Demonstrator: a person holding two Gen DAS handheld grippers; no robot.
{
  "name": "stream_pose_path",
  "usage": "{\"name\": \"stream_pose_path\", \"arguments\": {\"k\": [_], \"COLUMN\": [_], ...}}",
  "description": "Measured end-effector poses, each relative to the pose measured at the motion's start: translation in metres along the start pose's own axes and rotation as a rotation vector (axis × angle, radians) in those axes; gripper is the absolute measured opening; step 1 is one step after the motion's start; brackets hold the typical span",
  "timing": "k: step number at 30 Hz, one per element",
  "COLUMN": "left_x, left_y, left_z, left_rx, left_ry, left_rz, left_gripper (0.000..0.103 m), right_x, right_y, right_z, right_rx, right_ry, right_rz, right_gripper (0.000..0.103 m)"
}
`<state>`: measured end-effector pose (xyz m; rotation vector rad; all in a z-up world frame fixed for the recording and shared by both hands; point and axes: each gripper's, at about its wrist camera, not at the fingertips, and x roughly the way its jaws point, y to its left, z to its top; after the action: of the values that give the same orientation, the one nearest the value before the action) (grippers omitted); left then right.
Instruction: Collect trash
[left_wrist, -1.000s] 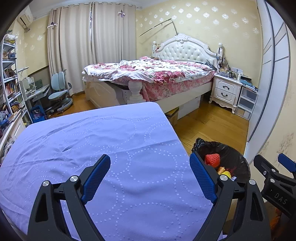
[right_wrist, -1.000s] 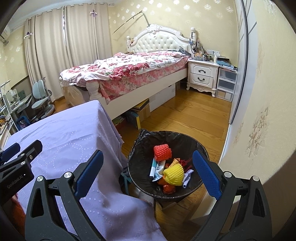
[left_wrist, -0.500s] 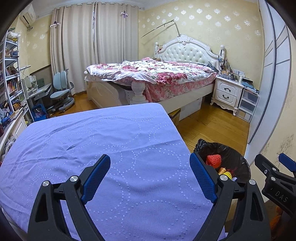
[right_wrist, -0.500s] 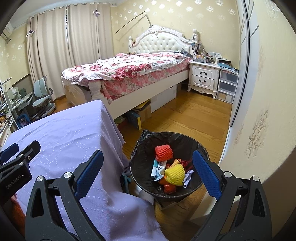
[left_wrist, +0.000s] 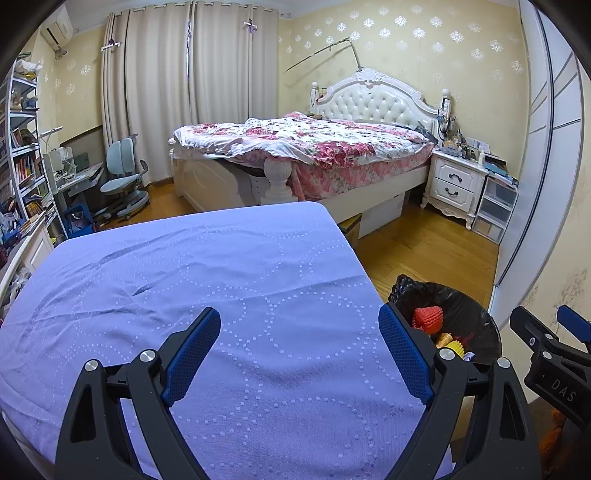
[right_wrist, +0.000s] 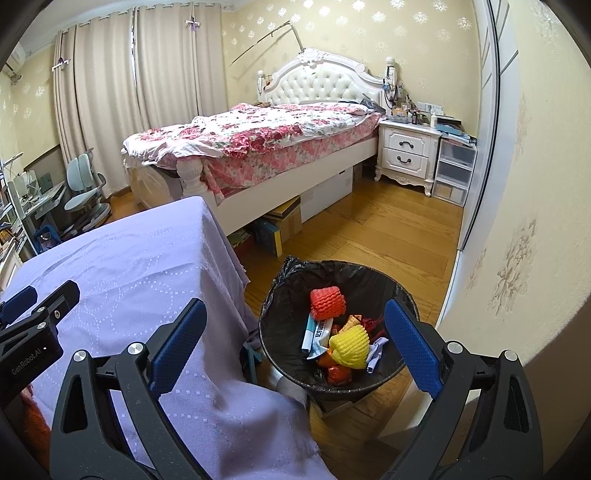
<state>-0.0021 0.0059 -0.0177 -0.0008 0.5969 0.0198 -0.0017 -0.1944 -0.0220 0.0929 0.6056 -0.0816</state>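
Trash (right_wrist: 349, 345) in the bin (right_wrist: 280, 295): light, soft foam netting; pinch anywhere; both hand-held grippers, left (left_wrist: 299, 354) and right (right_wrist: 293, 341), wide and empty

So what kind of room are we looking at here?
A bedroom in a home, most likely: a bed with a floral quilt, a white nightstand beside it, and closed curtains.

Both tools (left_wrist: 299, 354) (right_wrist: 293, 336) wide open, empty

A bed (left_wrist: 325, 147) with a floral quilt stands by curtains (left_wrist: 192, 85); a white nightstand (left_wrist: 454, 184) beside it; a blue chair (left_wrist: 123, 177) far left.
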Motion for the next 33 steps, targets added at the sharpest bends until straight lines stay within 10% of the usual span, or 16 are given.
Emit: {"name": "stream_pose_path", "arguments": {"k": [33], "left_x": [0.0018], "left_y": [-0.0011], "left_z": [-0.0044], "left_rx": [0.002], "left_ry": [0.005], "left_rz": [-0.005], "left_gripper": [0.087], "right_x": [-0.0004], "right_y": [0.0003], "right_z": [-0.0025], "right_rx": [-0.002], "right_ry": [0.004], "right_rz": [0.001], "right_gripper": [0.095]}}
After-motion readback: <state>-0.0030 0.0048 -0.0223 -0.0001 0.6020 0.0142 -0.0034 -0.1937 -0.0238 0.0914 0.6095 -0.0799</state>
